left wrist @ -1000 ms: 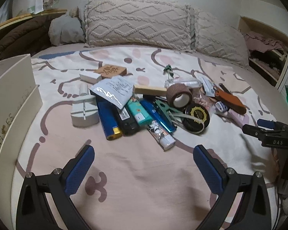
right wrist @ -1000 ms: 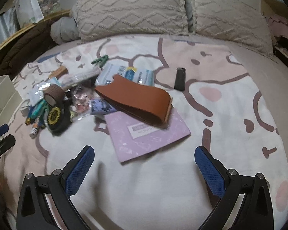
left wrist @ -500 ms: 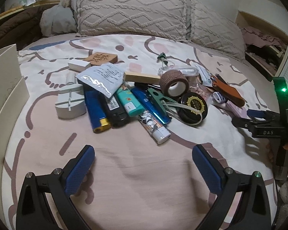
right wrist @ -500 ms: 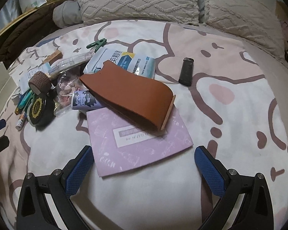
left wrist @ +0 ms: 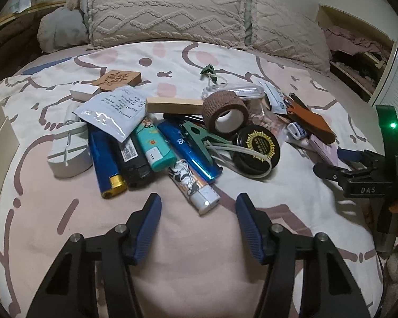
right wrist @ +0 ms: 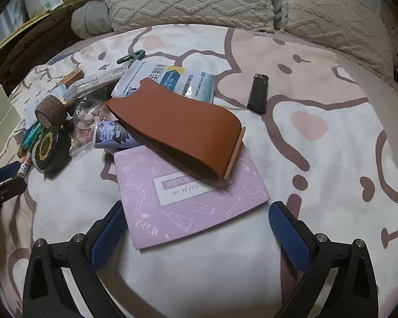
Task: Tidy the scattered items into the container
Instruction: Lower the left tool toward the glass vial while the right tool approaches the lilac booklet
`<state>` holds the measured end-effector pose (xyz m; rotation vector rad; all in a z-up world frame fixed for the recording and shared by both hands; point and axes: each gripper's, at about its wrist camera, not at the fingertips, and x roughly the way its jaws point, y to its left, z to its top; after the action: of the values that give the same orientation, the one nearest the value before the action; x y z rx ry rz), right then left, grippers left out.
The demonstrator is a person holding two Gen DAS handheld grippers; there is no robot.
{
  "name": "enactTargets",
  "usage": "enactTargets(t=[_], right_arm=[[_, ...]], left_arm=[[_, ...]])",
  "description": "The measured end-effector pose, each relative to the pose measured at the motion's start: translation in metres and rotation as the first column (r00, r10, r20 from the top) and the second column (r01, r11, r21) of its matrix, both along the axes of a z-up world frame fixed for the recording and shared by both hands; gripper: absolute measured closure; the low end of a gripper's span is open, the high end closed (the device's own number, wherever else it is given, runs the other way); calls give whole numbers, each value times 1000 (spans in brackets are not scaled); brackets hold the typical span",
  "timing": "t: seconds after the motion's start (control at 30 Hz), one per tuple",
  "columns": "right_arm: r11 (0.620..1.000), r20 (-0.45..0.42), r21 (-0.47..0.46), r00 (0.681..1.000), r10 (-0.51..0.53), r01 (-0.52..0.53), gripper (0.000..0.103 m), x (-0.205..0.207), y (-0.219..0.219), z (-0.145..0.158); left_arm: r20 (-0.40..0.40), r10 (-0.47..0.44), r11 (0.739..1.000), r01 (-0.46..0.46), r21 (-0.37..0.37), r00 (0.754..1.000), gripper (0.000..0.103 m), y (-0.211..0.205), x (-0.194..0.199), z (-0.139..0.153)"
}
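left wrist view: left gripper [left wrist: 198,221] jaws closing, empty, near printed lighter [left wrist: 192,182].

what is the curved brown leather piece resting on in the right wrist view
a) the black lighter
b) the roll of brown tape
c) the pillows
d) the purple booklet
d: the brown leather piece has its lower end lying on top of the purple booklet, while the black lighter lies apart on the bedspread and the roll of brown tape sits off to the side in the pile.
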<state>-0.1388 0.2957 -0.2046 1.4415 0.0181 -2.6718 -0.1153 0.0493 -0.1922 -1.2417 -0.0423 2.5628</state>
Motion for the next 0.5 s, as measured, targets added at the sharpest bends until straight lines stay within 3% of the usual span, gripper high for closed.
enactTargets(t=[0.1,0.33,0.4,0.5], right_arm=[[1000,-8,-16,1000,-3,3,0,-1,2,-1],[1000,-59,-7,998,-7,7,0,5,0,-1],[1000,-71,-22,997,-2,0,5,6,1,0],[999,-100,-23,995,23,-25,23,11,-3,3]], left_arm=[[0,12,1000,-12,26,1000,61,-6,-6,0],[3,-3,998,3,64,1000,73,-11,-7,1],[-2,-8,998,8,59,1000,73,-10,-6,1],[-4,-17,998,17,59,1000,73,-10,-3,1]])
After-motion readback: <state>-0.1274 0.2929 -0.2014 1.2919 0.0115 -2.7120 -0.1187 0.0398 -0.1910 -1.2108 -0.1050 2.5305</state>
